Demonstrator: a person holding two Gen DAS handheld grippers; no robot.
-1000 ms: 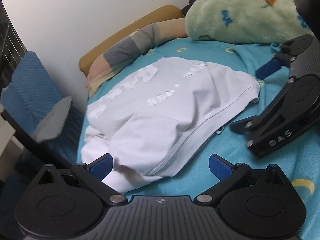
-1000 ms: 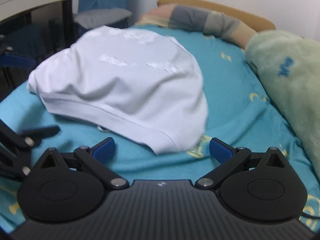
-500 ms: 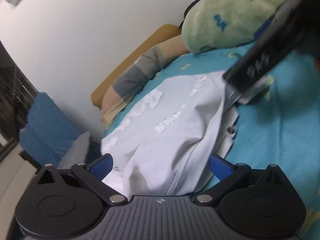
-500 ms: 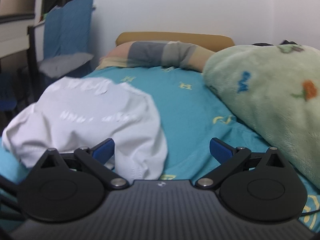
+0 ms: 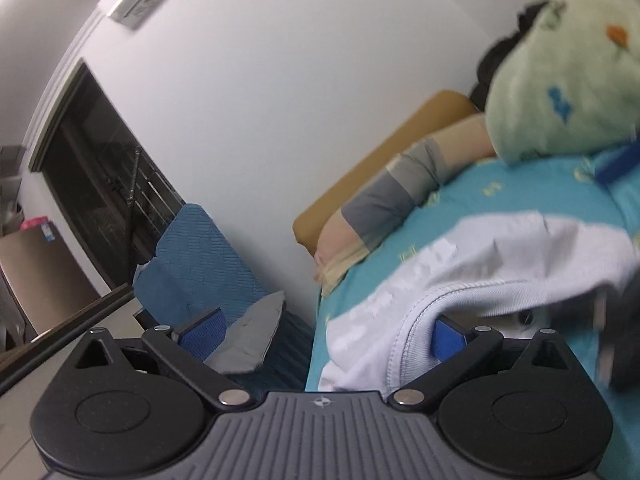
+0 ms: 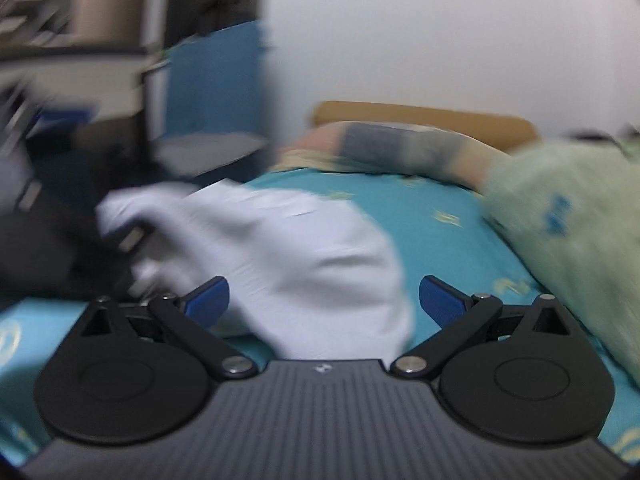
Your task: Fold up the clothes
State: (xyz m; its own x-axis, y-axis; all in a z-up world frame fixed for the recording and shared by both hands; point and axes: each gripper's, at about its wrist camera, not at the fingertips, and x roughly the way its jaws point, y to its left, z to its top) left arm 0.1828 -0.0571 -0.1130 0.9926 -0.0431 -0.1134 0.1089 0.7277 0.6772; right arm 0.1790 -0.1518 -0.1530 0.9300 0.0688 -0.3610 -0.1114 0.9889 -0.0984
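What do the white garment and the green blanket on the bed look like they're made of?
White garment: looks like thin cotton knit, matte, with a stitched hem and soft wrinkles; the exact fibre is unclear. Green blanket: appears to be plush fleece, with a fuzzy, slightly nubby surface and printed figures.

teal bedsheet [image 5: 520, 196], green blanket [image 5: 568, 68], striped pillow [image 5: 392, 196], blue chair [image 5: 200, 264]

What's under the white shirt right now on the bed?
The white shirt lies on the teal bedsheet, which shows all around it. In the left wrist view its hem drapes over the left gripper's right fingertip. Anything beneath the cloth's middle is covered.
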